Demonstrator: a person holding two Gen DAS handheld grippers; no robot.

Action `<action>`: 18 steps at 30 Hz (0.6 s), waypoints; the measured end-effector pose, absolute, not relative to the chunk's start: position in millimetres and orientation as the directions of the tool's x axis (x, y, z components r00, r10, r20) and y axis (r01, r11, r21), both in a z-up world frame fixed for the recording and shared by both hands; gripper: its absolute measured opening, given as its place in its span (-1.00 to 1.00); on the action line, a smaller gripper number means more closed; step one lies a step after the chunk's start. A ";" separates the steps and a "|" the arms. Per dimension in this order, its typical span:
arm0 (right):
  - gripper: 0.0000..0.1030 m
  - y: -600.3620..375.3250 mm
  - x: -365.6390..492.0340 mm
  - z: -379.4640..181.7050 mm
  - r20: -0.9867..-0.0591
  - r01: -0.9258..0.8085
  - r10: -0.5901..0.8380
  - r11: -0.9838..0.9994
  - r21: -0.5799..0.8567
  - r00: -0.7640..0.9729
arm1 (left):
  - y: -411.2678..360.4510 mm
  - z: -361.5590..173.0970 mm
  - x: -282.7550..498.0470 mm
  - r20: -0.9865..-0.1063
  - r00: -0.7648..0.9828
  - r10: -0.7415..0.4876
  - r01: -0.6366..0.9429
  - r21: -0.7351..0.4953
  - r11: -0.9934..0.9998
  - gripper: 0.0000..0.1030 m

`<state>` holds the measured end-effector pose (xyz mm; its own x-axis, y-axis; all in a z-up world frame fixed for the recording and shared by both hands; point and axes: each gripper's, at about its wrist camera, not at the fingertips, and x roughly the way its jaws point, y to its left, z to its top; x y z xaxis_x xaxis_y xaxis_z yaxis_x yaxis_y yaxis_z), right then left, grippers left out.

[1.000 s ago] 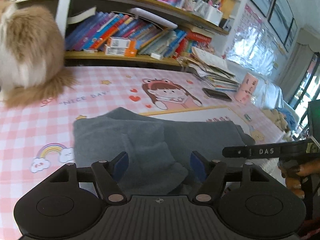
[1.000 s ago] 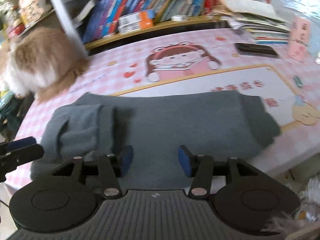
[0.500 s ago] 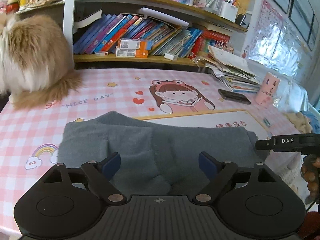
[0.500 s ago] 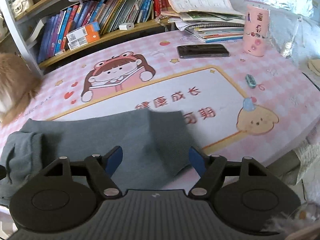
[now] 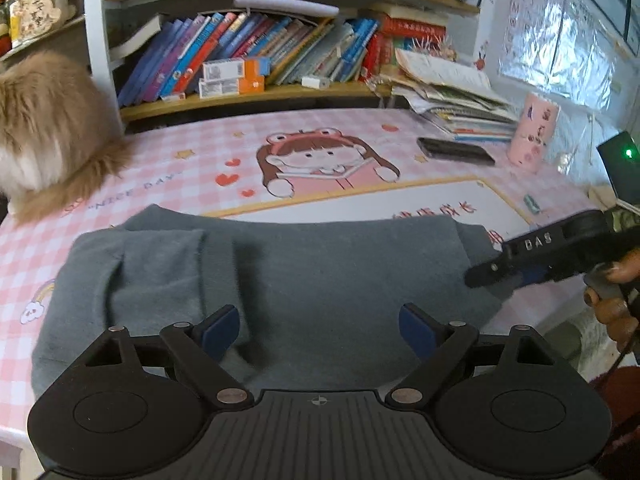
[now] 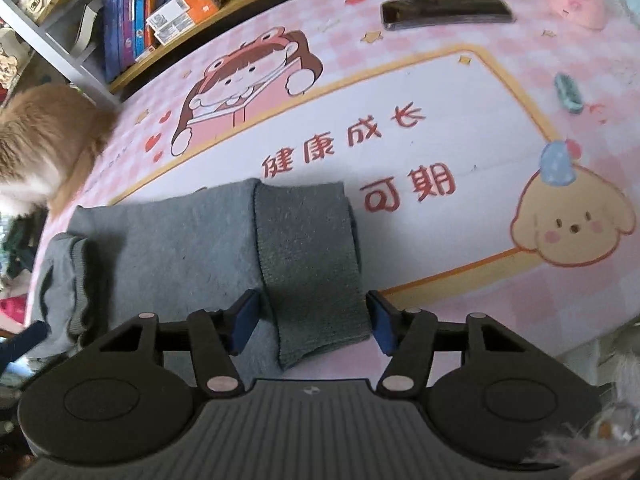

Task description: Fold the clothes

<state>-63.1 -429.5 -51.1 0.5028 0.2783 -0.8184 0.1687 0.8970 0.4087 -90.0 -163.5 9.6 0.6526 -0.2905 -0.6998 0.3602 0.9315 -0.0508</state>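
A grey knit garment [image 5: 320, 272] lies flat near the table's front edge, one part folded over at its left [image 5: 160, 276]. My left gripper [image 5: 320, 330] is open and empty just above its near edge. In the right wrist view the garment [image 6: 168, 248] shows with its ribbed end [image 6: 312, 264] folded over at the right. My right gripper [image 6: 312, 322] is open, its blue pads either side of that ribbed end. The right gripper also shows in the left wrist view [image 5: 520, 264] over the garment's right edge.
A pink cartoon table mat [image 5: 360, 196] covers the table. A fluffy cat [image 5: 44, 132] sits at the back left. A phone [image 5: 454, 151], a pink cup [image 5: 532, 136], a stack of papers [image 5: 452, 100] and a bookshelf [image 5: 260, 60] stand at the back.
Both grippers have opened wider. My left gripper has pulled back, so more of the garment shows. My right gripper has moved down over the ribbed end at the garment's right.
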 end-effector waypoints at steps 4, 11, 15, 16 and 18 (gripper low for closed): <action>0.03 -431.0 -58.9 -50.7 -0.811 0.124 0.305 0.902 0.415 0.499 | -175.1 6.6 -90.8 -0.723 0.634 -0.275 0.355 -0.044 0.934 0.73; -0.57 -434.8 -55.0 -50.3 -0.780 0.050 0.373 0.888 0.457 0.503 | -199.0 1.7 -93.7 -0.760 0.594 -0.265 0.406 -0.001 0.914 0.73; -0.64 -431.1 -57.1 -33.9 -0.738 -0.033 0.414 0.882 0.471 0.532 | -217.8 4.1 -100.5 -0.759 0.583 -0.291 0.484 0.036 0.875 0.74; -0.65 -432.7 -56.4 -29.2 -0.723 -0.038 0.437 0.867 0.496 0.535 | -222.4 3.8 -102.1 -0.760 0.578 -0.297 0.502 0.045 0.864 0.75; -0.65 -436.0 -54.8 -20.0 -0.689 -0.046 0.483 0.835 0.549 0.540 | -232.4 1.3 -104.9 -0.765 0.568 -0.303 0.535 0.063 0.843 0.80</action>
